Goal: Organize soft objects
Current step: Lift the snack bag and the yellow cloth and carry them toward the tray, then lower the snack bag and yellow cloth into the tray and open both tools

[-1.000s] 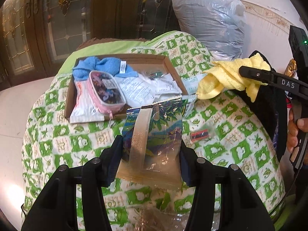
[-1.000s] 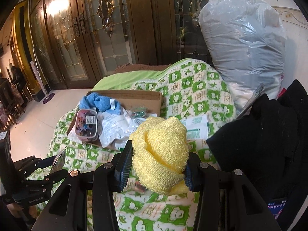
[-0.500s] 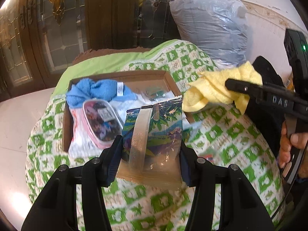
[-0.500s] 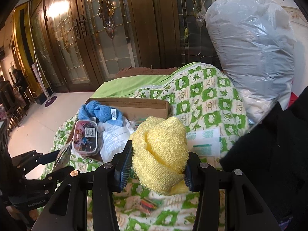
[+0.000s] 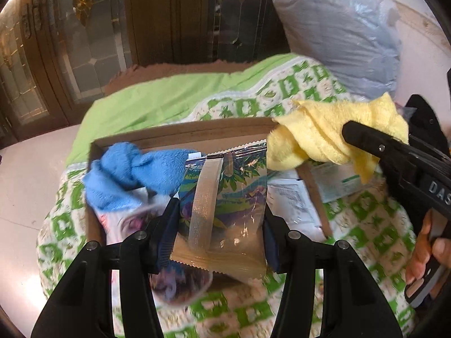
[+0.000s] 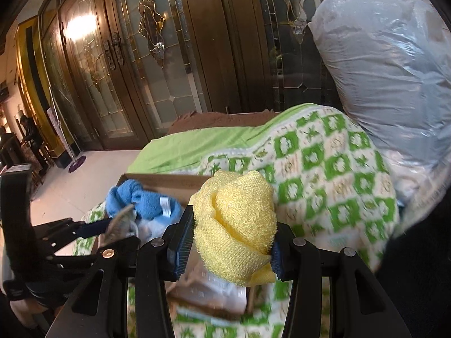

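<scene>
Green-checked quilt: I saw it under everything. Cardboard box: sat on the quilt, holding a blue towel at its far left. Yellow cloth: my right gripper pinched it, above the box's right edge. Printed snack packet: my left gripper clamped it, over the box.
</scene>
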{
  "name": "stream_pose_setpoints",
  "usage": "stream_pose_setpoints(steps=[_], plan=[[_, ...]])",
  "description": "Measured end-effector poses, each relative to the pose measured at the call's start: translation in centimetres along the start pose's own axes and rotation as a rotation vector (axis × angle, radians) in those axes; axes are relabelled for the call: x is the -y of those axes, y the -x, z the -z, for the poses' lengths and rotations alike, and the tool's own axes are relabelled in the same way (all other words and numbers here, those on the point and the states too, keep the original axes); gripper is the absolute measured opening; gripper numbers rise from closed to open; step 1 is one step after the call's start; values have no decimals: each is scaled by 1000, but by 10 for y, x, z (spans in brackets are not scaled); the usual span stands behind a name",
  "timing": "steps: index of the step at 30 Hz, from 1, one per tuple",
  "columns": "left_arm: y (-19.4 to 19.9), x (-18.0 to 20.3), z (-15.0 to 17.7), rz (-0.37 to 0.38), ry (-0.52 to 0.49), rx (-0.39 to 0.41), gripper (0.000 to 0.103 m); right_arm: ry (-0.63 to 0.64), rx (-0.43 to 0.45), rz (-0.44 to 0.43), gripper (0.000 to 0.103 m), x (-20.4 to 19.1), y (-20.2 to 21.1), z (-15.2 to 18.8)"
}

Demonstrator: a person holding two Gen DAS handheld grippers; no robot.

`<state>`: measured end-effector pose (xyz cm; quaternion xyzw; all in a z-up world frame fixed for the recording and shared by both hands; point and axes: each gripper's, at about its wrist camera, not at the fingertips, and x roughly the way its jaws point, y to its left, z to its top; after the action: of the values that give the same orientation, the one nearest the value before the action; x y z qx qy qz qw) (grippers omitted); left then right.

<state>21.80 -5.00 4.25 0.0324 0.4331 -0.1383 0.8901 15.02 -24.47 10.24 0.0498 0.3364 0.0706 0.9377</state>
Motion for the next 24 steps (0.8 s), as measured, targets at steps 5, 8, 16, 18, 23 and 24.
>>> stream_pose_setpoints(steps=[5, 8, 16, 18, 23, 24], plan=[[-45, 0, -8, -52, -15, -100, 51, 4, -53, 6, 45, 0, -50, 3], [-56, 1, -16, -68, -26, -109, 51, -5, -98, 2, 45, 2, -80, 6], [-82, -8, -37, -76, -10, -120, 51, -9, -151, -3, 46, 4, -132, 6], [-87, -11, -35, -68, 3, -125, 52, -14, -153, -6, 48, 6, -138, 5], [-90, -11, -28, -76, -11, -122, 54, -14, -149, -7, 52, 7, -143, 6], [-89, -9, -28, -76, -15, -121, 54, -13, -148, -8, 56, 7, -146, 6]])
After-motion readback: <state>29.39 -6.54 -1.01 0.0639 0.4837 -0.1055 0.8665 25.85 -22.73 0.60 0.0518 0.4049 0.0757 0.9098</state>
